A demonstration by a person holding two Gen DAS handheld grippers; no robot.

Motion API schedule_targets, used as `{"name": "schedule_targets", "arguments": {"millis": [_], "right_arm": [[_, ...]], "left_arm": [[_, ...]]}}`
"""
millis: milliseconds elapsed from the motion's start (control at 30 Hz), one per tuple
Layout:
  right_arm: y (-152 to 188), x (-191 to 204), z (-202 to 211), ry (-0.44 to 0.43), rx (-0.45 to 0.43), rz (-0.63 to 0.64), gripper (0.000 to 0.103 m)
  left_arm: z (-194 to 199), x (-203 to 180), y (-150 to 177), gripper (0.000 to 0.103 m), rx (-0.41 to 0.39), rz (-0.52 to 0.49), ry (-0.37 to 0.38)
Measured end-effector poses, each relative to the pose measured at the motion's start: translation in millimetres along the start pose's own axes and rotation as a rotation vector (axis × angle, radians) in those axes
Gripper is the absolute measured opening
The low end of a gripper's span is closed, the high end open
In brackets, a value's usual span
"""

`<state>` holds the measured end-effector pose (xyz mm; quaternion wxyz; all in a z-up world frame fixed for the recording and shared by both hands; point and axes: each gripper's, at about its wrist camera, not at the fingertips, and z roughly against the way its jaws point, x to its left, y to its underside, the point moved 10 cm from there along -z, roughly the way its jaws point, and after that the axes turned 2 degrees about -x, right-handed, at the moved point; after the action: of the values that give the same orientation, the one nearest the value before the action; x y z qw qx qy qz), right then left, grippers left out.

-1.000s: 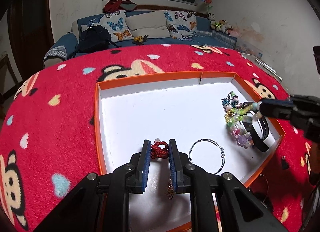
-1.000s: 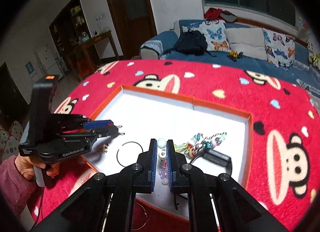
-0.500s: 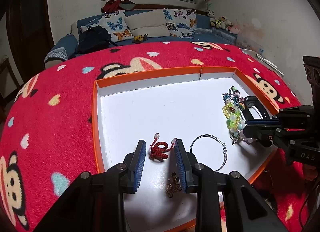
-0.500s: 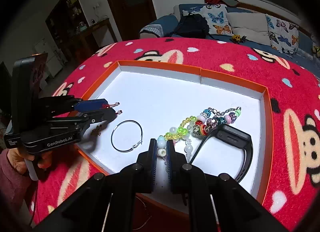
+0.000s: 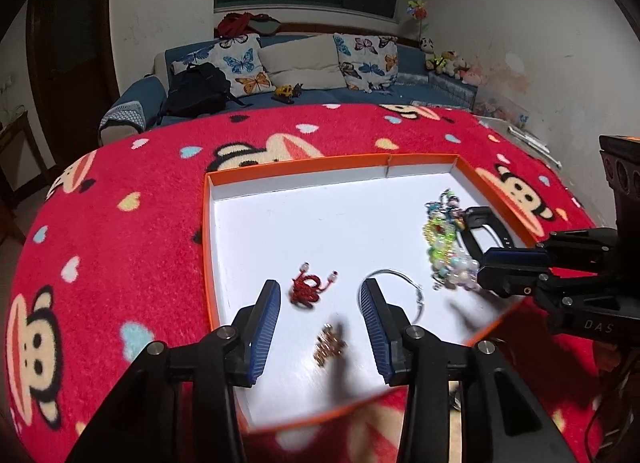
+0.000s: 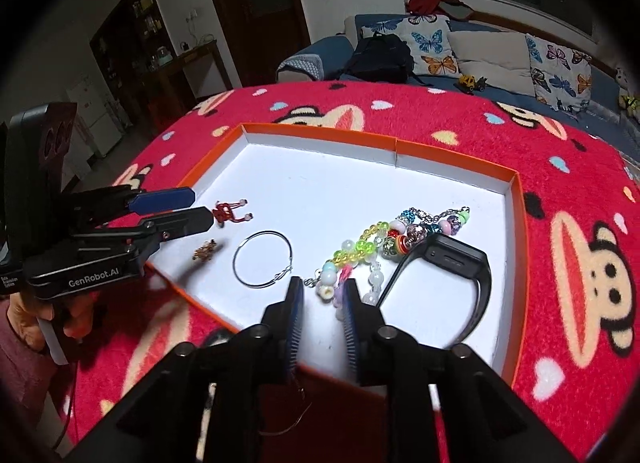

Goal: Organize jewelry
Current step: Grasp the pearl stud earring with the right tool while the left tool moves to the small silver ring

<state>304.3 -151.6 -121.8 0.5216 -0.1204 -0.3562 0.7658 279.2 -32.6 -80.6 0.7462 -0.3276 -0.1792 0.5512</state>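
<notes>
Red knotted charm (image 5: 307,290) lying free before left hand-held gripper (image 5: 320,295), jaws just opening, right hand-held gripper (image 6: 322,292) parting over beads (image 6: 352,253)

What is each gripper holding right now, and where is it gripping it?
Nothing. The left gripper, jaws just opening, has the red knot lying free; the right gripper, also opening, has beads loose between them.

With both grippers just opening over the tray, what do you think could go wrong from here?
1. The right gripper, jaws just opened, sits around the bead bracelet, which touches the watch; pulling away might snag and drag both.
2. The left gripper, also just opened, hangs over the red knot and gold charm; a low pass may scatter them.
3. The hoop and charm lie near the tray edge and could be knocked out.
</notes>
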Motion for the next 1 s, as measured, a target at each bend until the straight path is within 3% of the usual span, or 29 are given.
{"name": "schedule_targets", "arguments": {"millis": [167,400,500,733,833,1000], "right_arm": [[4,1,13,-0.003,-0.023,-0.016,0.035],[19,3,26,-0.008,-0.033,-0.034,0.044],[30,5,31,0.003,-0.034,-0.027,0.049],[64,12,34,0.012,0.001,-0.01,0.051],[77,11,37,0.018,0.008,-0.011,0.051],[90,-2,45,0.042,0.013,-0.031,0.051]], "left_arm": [[22,-9,10,0.055,-0.018,0.008,-0.006],[48,-17,29,0.056,-0.03,0.038,-0.009],[59,-20,39,0.065,-0.035,0.048,-0.015],[74,-36,60,0.071,-0.037,0.052,-0.014],[77,-43,66,0.083,-0.042,0.052,-0.02],[78,-56,74,0.083,-0.041,0.03,-0.02]]}}
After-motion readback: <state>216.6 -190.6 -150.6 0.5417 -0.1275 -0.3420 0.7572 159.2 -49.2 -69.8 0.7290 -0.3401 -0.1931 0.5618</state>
